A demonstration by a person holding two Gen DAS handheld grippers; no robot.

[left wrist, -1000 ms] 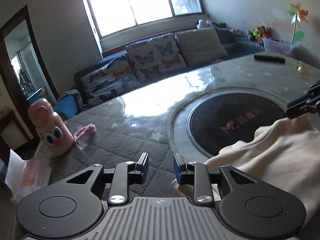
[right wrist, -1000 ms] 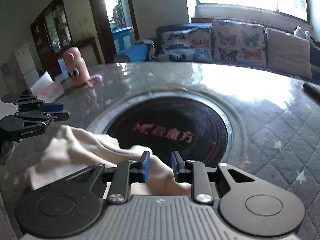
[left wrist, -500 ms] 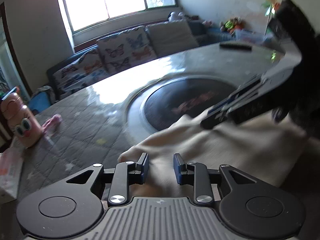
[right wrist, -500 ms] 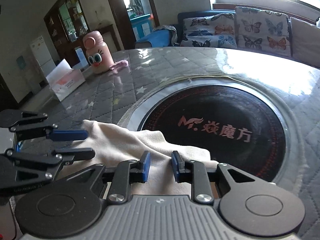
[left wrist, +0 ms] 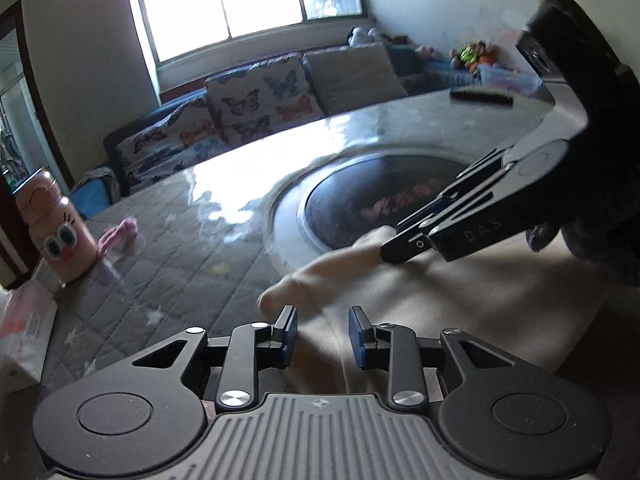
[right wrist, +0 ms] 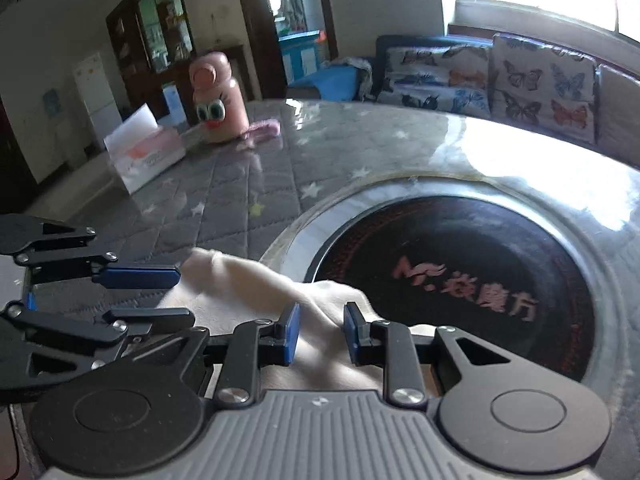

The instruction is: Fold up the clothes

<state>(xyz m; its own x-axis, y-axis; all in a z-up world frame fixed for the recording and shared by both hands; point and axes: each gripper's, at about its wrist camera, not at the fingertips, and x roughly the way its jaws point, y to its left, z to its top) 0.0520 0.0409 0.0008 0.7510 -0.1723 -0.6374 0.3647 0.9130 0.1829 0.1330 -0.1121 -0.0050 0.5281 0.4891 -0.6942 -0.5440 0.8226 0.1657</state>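
A cream garment (left wrist: pixel 460 296) lies folded on the table at the near edge of the round black hotplate (left wrist: pixel 384 204). My left gripper (left wrist: pixel 322 338) is open over its left part, jaws apart with cloth below them. My right gripper (right wrist: pixel 320 334) is open above the cloth's (right wrist: pixel 248 284) far fold, nothing pinched. In the left wrist view the right gripper (left wrist: pixel 404 240) reaches in from the right over the cloth. In the right wrist view the left gripper (right wrist: pixel 160 294) shows at the left, jaws apart.
A pink cartoon bottle (right wrist: pixel 216 100) and a tissue box (right wrist: pixel 144 156) stand at the table's far left, with a pink cloth bit (right wrist: pixel 266 128) beside the bottle. A dark remote (left wrist: pixel 480 98) lies at the far edge. A sofa with butterfly cushions (left wrist: pixel 256 104) is behind.
Both grippers have come closer together over the cloth, which now lies folded beneath them. The right gripper has swung left toward the bottle side. Both stay open.
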